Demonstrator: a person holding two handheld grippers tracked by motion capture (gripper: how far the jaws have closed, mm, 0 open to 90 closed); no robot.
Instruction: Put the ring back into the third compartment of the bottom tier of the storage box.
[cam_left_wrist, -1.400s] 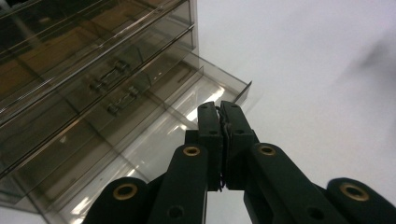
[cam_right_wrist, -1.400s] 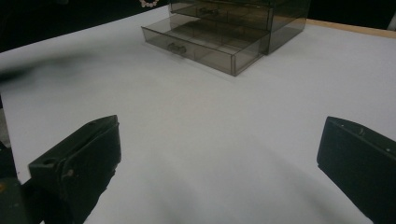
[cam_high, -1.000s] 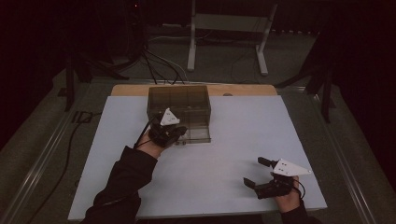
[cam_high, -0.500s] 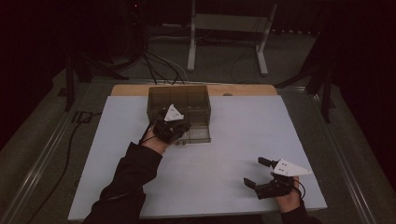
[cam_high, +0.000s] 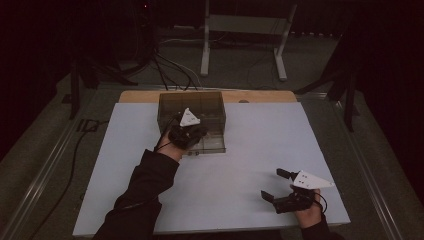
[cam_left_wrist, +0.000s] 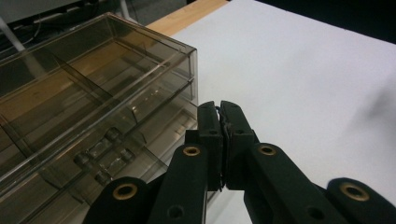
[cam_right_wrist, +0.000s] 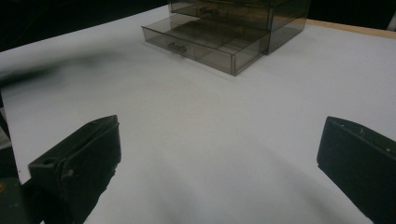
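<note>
A smoky clear drawer cabinet (cam_high: 191, 106) stands at the back middle of the white table (cam_high: 270, 135). Its bottom drawer (cam_high: 210, 146) is pulled out toward me, and the dividers inside show in the right gripper view, where the drawer (cam_right_wrist: 205, 44) lies far ahead. My left gripper (cam_high: 192, 134) hovers over the cabinet's front. In the left gripper view, the left gripper (cam_left_wrist: 219, 109) has its jaws pressed together beside the cabinet's (cam_left_wrist: 93, 84) corner, above the open drawer (cam_left_wrist: 116, 154). Whether something thin is pinched there I cannot tell. My right gripper (cam_high: 272, 184) rests near the front right, jaws wide apart with nothing between them (cam_right_wrist: 219, 154).
A bare wooden strip (cam_high: 260, 96) runs along the table's far edge behind the cabinet. Cables (cam_high: 170, 70) and a white stand (cam_high: 245, 35) sit on the dark floor beyond. White tabletop stretches between the cabinet and the right gripper.
My left gripper has crept a little forward and right over the cabinet's front. The right gripper has stayed put.
</note>
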